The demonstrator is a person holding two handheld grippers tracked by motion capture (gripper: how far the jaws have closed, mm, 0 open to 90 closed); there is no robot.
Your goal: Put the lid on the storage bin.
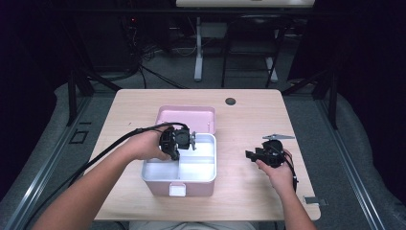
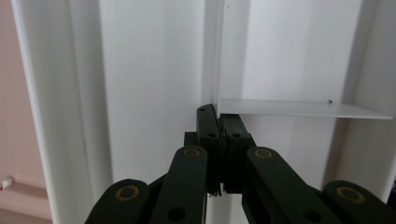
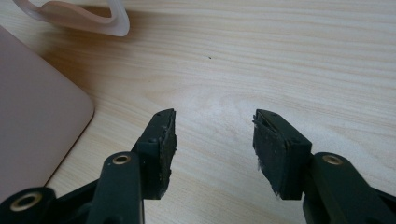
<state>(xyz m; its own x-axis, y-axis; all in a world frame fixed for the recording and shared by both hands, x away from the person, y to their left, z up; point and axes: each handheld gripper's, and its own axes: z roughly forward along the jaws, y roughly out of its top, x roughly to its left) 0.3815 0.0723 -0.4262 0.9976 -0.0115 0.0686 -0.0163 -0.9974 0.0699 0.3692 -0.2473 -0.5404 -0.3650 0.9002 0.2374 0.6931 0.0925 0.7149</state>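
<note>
Pink plastic lunch box (image 1: pixel 179 184) with white divided inner tray sits centre frame on the light wood counter (image 1: pixel 249 120) in the high view, its pink lid (image 1: pixel 186 118) lying flat just behind it. Left tool (image 1: pixel 178 140) is down inside the tray at its upper-left compartment, jaws closed with the tips at the end of a thin white divider wall (image 2: pixel 299 108); whether they pinch it I cannot tell. Right tool (image 1: pixel 253 154) hovers right of the box, well apart, jaws parted over bare wood, holding nothing.
</note>
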